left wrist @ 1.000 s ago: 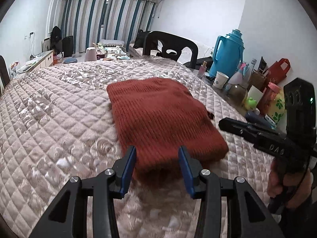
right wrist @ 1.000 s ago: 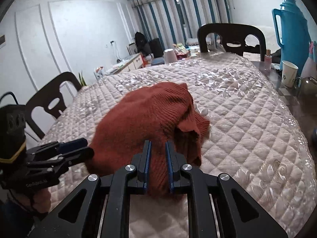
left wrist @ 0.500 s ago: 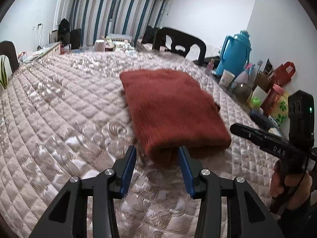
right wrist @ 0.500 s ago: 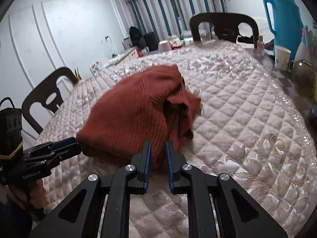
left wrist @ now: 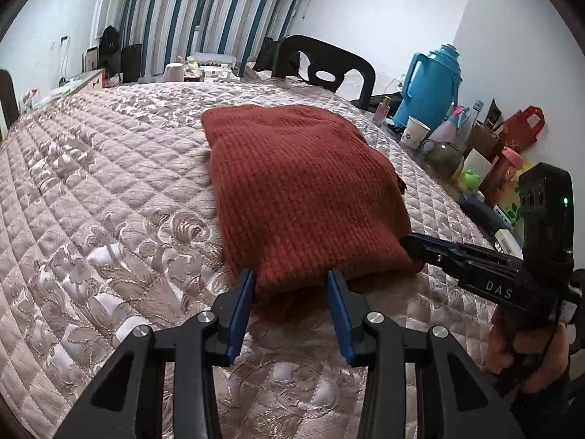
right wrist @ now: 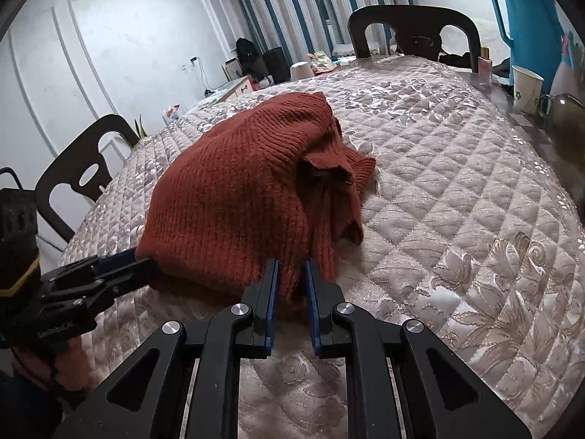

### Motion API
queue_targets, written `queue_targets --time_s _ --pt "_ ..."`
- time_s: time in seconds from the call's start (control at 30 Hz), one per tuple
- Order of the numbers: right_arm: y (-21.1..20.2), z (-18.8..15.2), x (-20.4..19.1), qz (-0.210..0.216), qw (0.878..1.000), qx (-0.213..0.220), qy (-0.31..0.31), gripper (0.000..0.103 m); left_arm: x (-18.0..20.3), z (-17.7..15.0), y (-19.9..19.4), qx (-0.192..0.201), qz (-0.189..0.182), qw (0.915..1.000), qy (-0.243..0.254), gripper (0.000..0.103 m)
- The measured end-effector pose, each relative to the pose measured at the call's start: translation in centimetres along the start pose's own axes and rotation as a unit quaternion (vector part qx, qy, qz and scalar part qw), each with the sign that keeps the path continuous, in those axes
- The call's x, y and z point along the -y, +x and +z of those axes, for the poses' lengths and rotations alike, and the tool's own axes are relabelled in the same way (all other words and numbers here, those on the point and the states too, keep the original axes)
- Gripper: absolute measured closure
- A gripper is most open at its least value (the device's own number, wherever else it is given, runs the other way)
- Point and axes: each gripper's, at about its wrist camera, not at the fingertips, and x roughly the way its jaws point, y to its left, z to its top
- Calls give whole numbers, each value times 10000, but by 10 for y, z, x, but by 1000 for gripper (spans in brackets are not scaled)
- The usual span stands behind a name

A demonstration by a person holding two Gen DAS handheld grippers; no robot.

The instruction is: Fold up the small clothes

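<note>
Left tool [left wrist: 290,285] spread wide, right tool [right wrist: 290,274] prob. pinching red knit [left wrist: 303,186] edge.

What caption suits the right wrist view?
Right hand-held gripper pinching a folded rust-red sweater on a quilted table cover.

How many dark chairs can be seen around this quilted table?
2. One chair stands at the far end of the table, behind the red sweater. Another chair sits along the left side. Others may be hidden out of view.
</note>
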Motion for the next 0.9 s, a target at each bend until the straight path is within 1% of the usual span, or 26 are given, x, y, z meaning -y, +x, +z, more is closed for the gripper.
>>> queue_targets --time_s 0.23,0.57,0.67,0.73,0.8,0.87,0.9 --pt "-12 0 -6 -67 9999 98 -91 89 3 0 -10 50 244 9997 41 60" --pt "-32 1 -14 -89 9996 240 -146 88 1 2 -27 180 782 9967 127 60" --pt "-34 1 -18 -70 9995 267 -179 88 -1 3 -33 232 865 9959 130 60" --pt "-36 2 -19 -75 9994 285 -188 86 -1 3 -36 257 904 9955 129 60" --pt "-38 2 -20 -57 9993 308 -199 77 -2 3 -40 291 955 9949 137 59" --pt "-39 2 -22 -39 9992 325 -208 70 -3 3 -41 316 975 9946 131 59" --pt "-39 2 -22 -25 9992 338 -205 69 -4 3 -42 323 983 9946 119 59"
